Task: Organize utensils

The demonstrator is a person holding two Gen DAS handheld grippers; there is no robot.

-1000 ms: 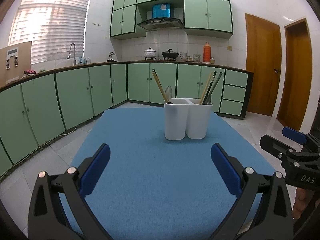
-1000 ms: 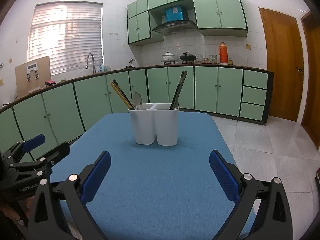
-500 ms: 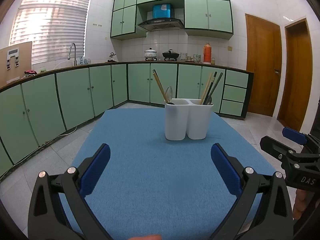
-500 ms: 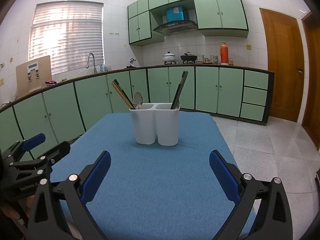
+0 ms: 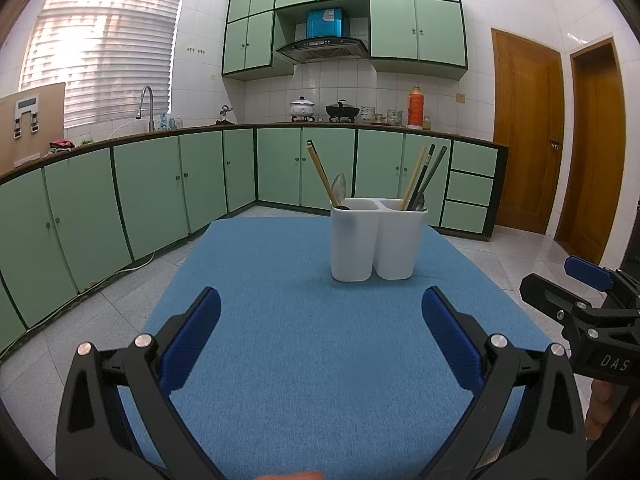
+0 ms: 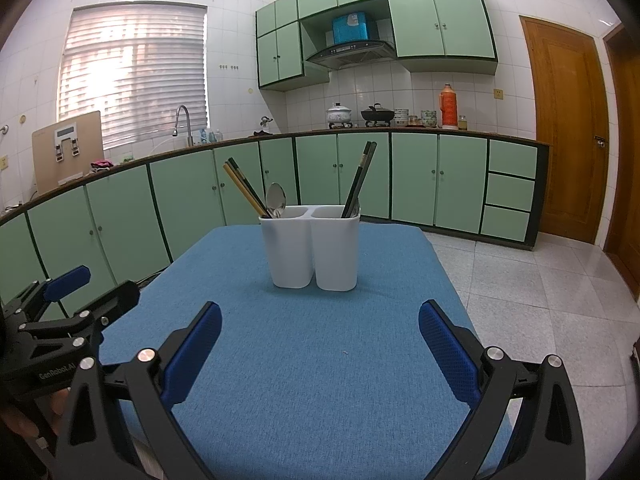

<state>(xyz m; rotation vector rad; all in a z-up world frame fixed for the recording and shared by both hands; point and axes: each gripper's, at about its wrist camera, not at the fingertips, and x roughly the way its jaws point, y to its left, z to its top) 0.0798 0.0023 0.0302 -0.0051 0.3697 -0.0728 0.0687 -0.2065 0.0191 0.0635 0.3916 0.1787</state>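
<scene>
A white two-compartment utensil holder (image 5: 376, 238) (image 6: 314, 246) stands upright on the blue table mat (image 5: 312, 344) (image 6: 320, 360), toward its far end. Its left compartment holds wooden chopsticks (image 5: 320, 174) (image 6: 244, 192) and a metal spoon (image 5: 339, 189) (image 6: 276, 200). Dark and wooden chopsticks (image 5: 424, 176) (image 6: 360, 178) with a second spoon (image 5: 418, 201) lean in the right compartment. My left gripper (image 5: 320, 340) hovers open over the near mat, nothing between its fingers. My right gripper (image 6: 320, 344) is likewise open, well short of the holder. Each gripper also shows at the other view's edge.
Green base cabinets (image 5: 120, 208) with a dark countertop wrap around the left and back. A sink tap (image 5: 146, 106), pots (image 5: 304, 107) and a red thermos (image 5: 415, 106) sit on the counter. Wooden doors (image 5: 524, 132) stand at the right. White tiled floor (image 6: 540, 288) surrounds the table.
Both wrist views have shifted only slightly; the holder sits a touch nearer in frame. Both grippers stayed open and nothing was picked up.
</scene>
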